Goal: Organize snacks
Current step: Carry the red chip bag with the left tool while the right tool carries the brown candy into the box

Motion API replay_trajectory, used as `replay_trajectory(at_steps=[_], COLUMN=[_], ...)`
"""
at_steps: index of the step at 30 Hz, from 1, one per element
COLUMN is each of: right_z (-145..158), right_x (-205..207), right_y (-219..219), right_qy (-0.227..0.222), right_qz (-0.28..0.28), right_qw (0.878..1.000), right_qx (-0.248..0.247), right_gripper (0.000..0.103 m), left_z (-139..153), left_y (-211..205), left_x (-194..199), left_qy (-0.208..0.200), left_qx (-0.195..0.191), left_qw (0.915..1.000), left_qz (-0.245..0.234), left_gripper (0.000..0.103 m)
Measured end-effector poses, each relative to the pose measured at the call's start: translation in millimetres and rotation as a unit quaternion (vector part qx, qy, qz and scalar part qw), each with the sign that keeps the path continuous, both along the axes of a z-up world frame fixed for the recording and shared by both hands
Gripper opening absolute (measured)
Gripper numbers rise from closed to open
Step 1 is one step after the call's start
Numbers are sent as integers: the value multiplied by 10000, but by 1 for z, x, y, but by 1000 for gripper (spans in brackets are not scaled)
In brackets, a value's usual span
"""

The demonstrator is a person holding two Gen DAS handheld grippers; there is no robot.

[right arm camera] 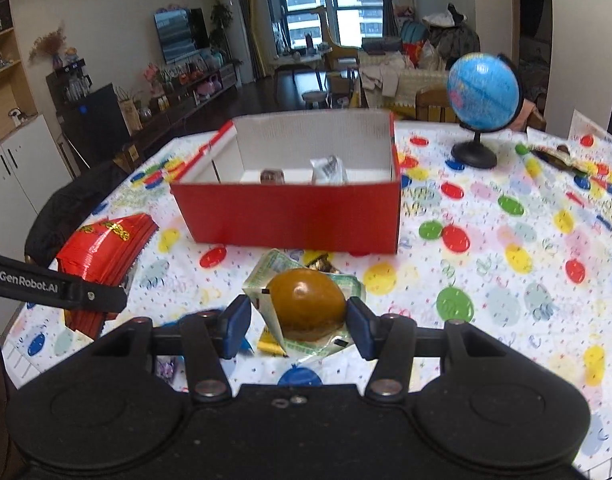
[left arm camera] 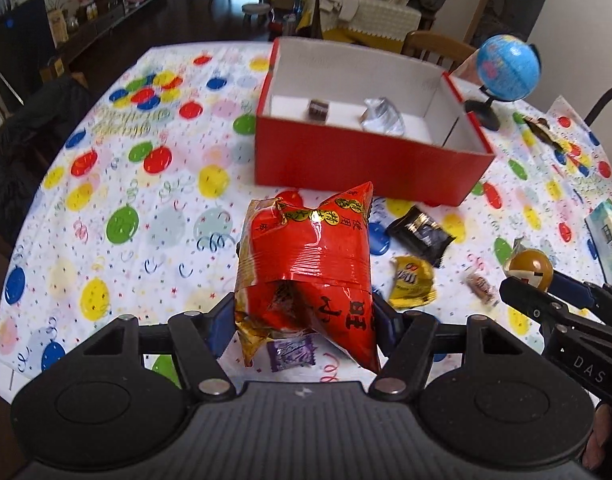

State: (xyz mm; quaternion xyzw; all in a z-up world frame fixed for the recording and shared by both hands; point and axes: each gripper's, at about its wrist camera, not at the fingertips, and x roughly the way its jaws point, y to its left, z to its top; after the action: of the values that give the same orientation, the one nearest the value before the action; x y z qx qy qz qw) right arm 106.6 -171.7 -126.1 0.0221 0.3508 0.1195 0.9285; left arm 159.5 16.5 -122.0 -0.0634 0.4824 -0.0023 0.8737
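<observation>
Left gripper (left arm camera: 303, 312) fingers clenched on red snack bag (left arm camera: 310, 256), lifted over worktop (left arm camera: 145, 200) near front edge. Right gripper (right arm camera: 299, 322) fingers clamping packaged brown egg (right arm camera: 308, 304). Red box (right arm camera: 289, 212) mid-worktop, holding silver packet (left arm camera: 380, 116) and small brown snack (left arm camera: 318, 111).

Soft daylight from the window (right arm camera: 330, 4); fisheye-bent edges, right view slightly blurred.

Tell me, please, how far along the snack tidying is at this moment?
Early on. Done: a small brown snack and a silver packet lie in the red box. In hand: the left gripper holds a red bag; the right gripper holds a wrapped brown egg. Left: black, yellow and purple packets on the table.
</observation>
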Motion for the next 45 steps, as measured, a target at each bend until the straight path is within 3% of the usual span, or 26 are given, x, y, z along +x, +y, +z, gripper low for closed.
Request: replay_trajectory(at_steps=[12,25,37,45], right_z=[46,72,66,52], right_x=[0,59,126,165], right_y=[-1,15,31,40], right_qy=[-437,-634,-480,-268], right_qz=[79,-51,-292,-410], right_qw=[9990,9980,9983,9984], right_qx=[56,-23,-164,-275], right_gripper=[51,51,51,51], left_z=[38,62,50,26], left_y=[-22,-19,-10,-8], left_x=[8,76,159,203], left_qy=[-422,-716,-594,-347], left_qx=[185,348,492,615], left_qw=[9986,9953,9938,9933], left_qz=[-247,-556,-795,-911], left_gripper=[67,67,67,67])
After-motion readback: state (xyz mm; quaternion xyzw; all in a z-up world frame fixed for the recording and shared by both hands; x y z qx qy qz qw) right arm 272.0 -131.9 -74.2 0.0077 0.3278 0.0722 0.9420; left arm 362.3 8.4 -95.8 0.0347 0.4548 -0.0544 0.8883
